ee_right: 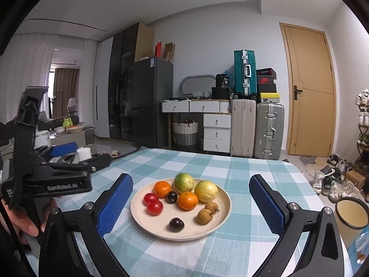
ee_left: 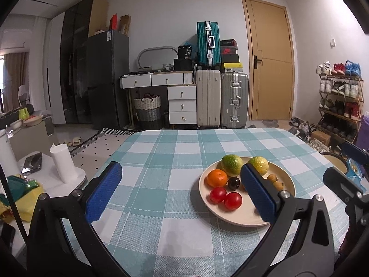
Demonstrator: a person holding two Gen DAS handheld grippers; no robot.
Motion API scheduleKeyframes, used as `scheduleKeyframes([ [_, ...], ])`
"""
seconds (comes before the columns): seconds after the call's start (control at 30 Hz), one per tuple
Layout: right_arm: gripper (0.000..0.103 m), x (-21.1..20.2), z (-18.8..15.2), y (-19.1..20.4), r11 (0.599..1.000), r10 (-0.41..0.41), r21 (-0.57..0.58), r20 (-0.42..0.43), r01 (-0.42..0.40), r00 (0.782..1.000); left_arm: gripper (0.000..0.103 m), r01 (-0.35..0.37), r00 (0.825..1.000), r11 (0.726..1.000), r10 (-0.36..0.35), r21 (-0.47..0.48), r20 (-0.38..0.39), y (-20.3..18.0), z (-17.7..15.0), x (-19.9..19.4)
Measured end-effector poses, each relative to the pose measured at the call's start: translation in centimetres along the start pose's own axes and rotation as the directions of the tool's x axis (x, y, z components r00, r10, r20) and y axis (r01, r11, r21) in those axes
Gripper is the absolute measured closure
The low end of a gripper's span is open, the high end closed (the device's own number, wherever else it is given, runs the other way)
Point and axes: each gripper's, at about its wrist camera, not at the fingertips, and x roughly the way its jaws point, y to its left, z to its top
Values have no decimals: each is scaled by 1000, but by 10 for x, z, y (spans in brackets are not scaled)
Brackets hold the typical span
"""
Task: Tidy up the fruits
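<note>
A cream plate (ee_right: 161,230) on the checked tablecloth holds a green citrus (ee_right: 183,182), a yellow citrus (ee_right: 206,191), two oranges (ee_right: 188,200), two tomatoes (ee_right: 154,207), two dark plums (ee_right: 176,224) and two longans (ee_right: 204,216). My right gripper (ee_right: 191,205) is open just short of the plate, which lies between its blue pads, touching nothing. My left gripper (ee_left: 182,191) is open over bare cloth to the left of the plate (ee_left: 230,219); its right pad (ee_left: 258,194) hides part of the fruit.
An enamel mug (ee_right: 351,212) stands at the table's right edge, with a blue packet (ee_right: 359,249) beside it. A person's hand (ee_right: 25,226) holds the left tool. Left of the table is a low white stand with a paper roll (ee_left: 62,161).
</note>
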Motion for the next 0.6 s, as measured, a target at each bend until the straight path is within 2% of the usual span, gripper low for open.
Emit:
scheduleKeyframes([
  [0.13, 0, 0, -3, 1, 1000, -20, -12, -13, 20, 1000, 0, 12, 998, 1000, -12, -3, 56, 3, -10, -4],
  [0.3, 0, 7, -5, 3, 999, -27, -21, -50, 26, 998, 0, 11, 999, 1000, -10, -3, 46, 3, -16, 1],
  [0.43, 0, 16, -7, 0, 999, -44, -12, -98, 43, 994, 0, 17, 1000, 999, -17, -35, -3, 9, -19, 11],
  [0.53, 0, 17, -8, -5, 999, -44, 11, -102, 45, 994, 0, 33, 998, 999, -35, -40, -55, 10, -20, 24],
  [0.6, 0, 18, -8, -6, 999, -45, 14, -104, 47, 994, 0, 26, 998, 999, -28, -32, -63, 9, -20, 27],
])
